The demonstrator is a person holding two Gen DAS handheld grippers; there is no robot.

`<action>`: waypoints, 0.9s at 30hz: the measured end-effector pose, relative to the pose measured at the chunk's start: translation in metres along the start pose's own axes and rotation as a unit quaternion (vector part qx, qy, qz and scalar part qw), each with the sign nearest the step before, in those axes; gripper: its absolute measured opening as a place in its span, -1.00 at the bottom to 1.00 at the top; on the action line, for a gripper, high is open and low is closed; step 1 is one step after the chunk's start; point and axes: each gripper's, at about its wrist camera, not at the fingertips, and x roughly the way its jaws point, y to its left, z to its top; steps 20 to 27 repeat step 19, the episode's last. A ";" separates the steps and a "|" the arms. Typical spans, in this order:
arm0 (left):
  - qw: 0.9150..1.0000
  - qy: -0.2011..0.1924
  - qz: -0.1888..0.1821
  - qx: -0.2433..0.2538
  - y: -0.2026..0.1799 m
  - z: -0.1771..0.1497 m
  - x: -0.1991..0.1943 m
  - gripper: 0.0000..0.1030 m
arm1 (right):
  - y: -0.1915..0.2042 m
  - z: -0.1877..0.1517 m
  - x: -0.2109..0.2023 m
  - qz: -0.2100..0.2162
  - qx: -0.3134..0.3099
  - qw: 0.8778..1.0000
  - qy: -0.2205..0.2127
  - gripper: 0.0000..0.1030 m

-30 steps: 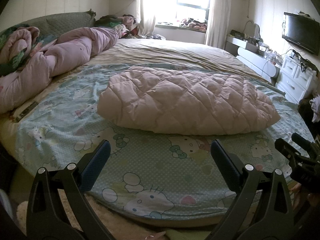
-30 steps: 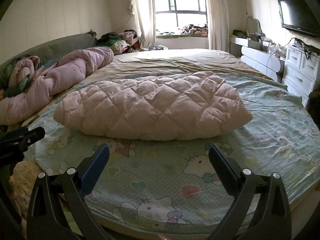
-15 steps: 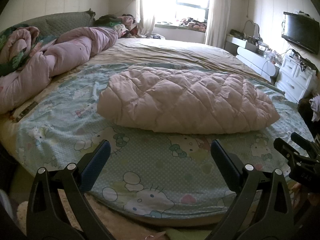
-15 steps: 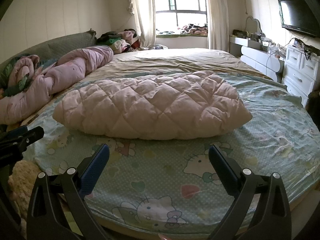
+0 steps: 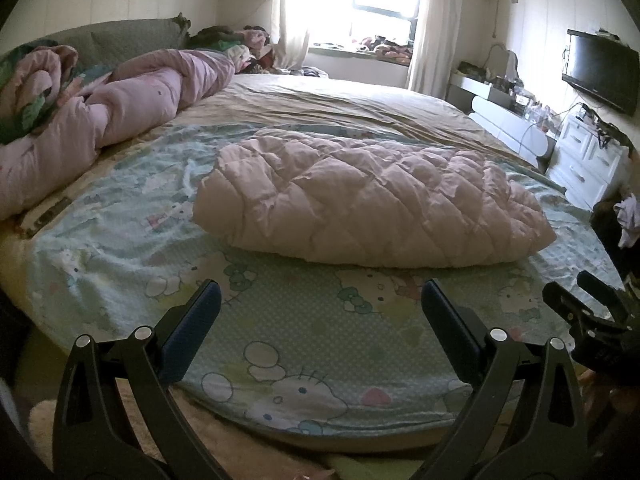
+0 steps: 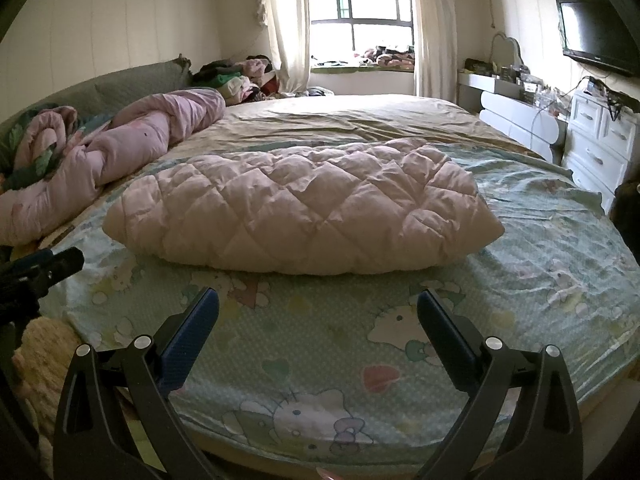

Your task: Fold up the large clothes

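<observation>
Along the left edge of the bed (image 5: 120, 280): a long pink blanket (image 5: 120, 112), rolled up and lumpy, running toward the far end. In the middle of the bed, on the blue cat sheet (image 6: 320, 340): a puffy pink quilted coat (image 5: 368, 200), folded into a fat bundle, lying flat and well apart from the pink blanket. At the near edge of the bed, low down: left tongs (image 5: 320, 308), spread wide, gripping nothing, short of the coat. Just beside them, on the right: right tongs (image 6: 318, 312), also spread wide, with nothing between the blue pads (image 6: 192, 336), and not touching the coat. Off the right edge of the bed: a white dresser (image 6: 596, 148) and a dark TV (image 6: 596, 32) up on the wall.
</observation>
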 end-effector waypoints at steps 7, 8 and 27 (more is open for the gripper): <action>1.000 0.001 0.010 -0.016 0.007 0.000 0.004 0.82 | -0.008 -0.011 0.003 -0.017 0.012 1.000 0.013 0.92; 1.000 0.002 0.010 -0.021 0.010 0.001 0.006 0.82 | -0.009 -0.011 0.003 -0.018 0.015 1.000 0.015 0.92; 0.995 0.028 0.041 -0.084 0.086 0.023 0.042 0.82 | -0.113 -0.024 -0.017 -0.143 0.132 0.981 -0.002 0.92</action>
